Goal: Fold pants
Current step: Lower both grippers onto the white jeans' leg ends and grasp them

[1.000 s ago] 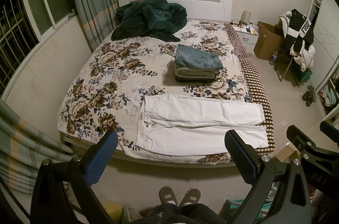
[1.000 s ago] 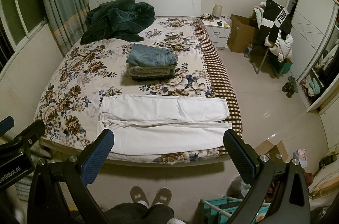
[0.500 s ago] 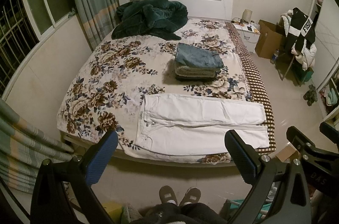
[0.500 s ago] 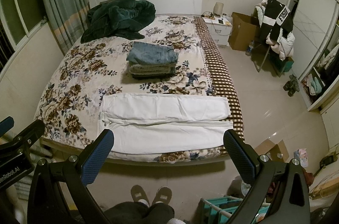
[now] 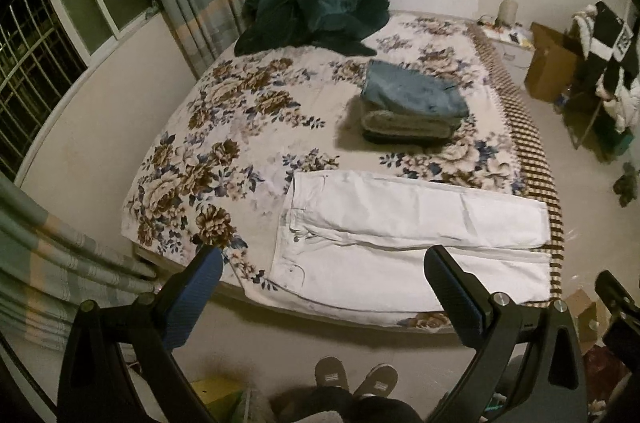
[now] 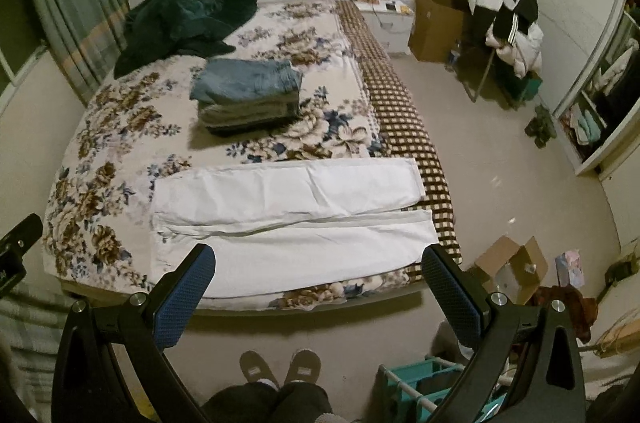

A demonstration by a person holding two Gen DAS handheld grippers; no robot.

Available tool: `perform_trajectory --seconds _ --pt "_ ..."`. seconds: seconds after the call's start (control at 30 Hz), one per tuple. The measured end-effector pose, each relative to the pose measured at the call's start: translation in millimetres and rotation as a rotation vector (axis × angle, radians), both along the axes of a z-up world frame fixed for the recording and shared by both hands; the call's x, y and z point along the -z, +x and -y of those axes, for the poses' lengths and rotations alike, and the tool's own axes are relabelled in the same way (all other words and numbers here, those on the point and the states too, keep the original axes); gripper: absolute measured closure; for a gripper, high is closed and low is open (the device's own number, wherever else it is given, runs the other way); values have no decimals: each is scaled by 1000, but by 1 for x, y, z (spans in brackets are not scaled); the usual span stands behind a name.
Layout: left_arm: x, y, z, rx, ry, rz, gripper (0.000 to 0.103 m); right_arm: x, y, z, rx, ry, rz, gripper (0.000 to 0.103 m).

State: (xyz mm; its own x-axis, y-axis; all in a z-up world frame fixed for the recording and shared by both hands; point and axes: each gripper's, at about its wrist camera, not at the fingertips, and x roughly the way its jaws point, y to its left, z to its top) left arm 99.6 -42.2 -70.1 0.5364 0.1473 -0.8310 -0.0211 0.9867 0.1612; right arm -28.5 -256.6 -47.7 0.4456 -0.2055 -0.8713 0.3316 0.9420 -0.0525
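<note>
White pants (image 5: pixel 404 235) lie flat across the near edge of the floral bed (image 5: pixel 224 143), waistband to the left, both legs stretched to the right. They also show in the right wrist view (image 6: pixel 292 219). My left gripper (image 5: pixel 322 271) is open and empty, held above the floor in front of the bed near the waistband end. My right gripper (image 6: pixel 318 269) is open and empty, in front of the leg end.
A stack of folded clothes (image 5: pixel 412 107) with blue jeans on top sits mid-bed. A dark green blanket (image 5: pixel 316 15) lies by the headboard. Cardboard boxes (image 6: pixel 508 271), a teal rack (image 6: pixel 424 383) and a clothes-laden chair (image 6: pixel 504 19) stand on the floor to the right.
Both grippers have moved closer to the bed and tilted apart, the left view turning left, the right view turning right. The pants have not moved. Both stay open.
</note>
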Motion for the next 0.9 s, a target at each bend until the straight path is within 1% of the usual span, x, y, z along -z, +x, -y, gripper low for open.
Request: perform_trajectory --seconds 0.07,0.13,0.17,0.23,0.33,0.4,0.43,0.47,0.5,0.53,0.57,0.6,0.63,0.67,0.7,0.73,0.8,0.83,0.9 --pt "19 20 2 -15 6 -43 0 20 22 17 11 5 -22 0" --pt "36 41 2 -31 6 -87 0 46 52 37 40 25 -49 0" --pt "50 57 3 -44 9 -125 0 58 63 44 53 39 -66 0" --pt "65 79 -1 -64 0 -164 0 85 92 62 88 81 -99 0" --pt "101 127 -3 -115 -22 -252 0 130 137 87 148 140 -153 0" --pt "129 162 -1 -150 -49 -320 0 164 174 103 190 136 -186 0" --pt "150 186 3 -170 -62 -364 0 181 192 109 206 132 -205 0" --pt "163 200 5 -182 -70 -389 0 196 208 115 221 134 -225 0" --pt "183 221 9 -199 -78 -424 0 209 223 120 233 140 -242 0" --pt "194 232 9 -206 -83 -445 0 231 249 128 255 151 -270 0" --pt "220 255 15 -229 -92 -489 0 243 262 132 267 159 -287 0" --pt "240 271 18 -250 -103 -524 0 264 284 140 285 178 -315 0" --pt "253 282 18 -264 -112 -547 0 281 300 145 301 191 -336 0" --pt "277 300 21 -291 -137 -590 0 297 315 150 313 207 -357 0" --pt "294 314 22 -313 -158 -621 0 317 332 157 337 223 -376 0" --pt "322 332 23 -351 -196 -663 0 338 349 165 366 241 -395 0" --pt "363 358 23 -408 -244 -720 0 375 375 179 423 237 -437 0" --pt "382 370 23 -439 -264 -750 0 392 387 186 447 238 -452 0" --pt "412 389 23 -488 -285 -780 0 425 406 197 488 255 -485 0"
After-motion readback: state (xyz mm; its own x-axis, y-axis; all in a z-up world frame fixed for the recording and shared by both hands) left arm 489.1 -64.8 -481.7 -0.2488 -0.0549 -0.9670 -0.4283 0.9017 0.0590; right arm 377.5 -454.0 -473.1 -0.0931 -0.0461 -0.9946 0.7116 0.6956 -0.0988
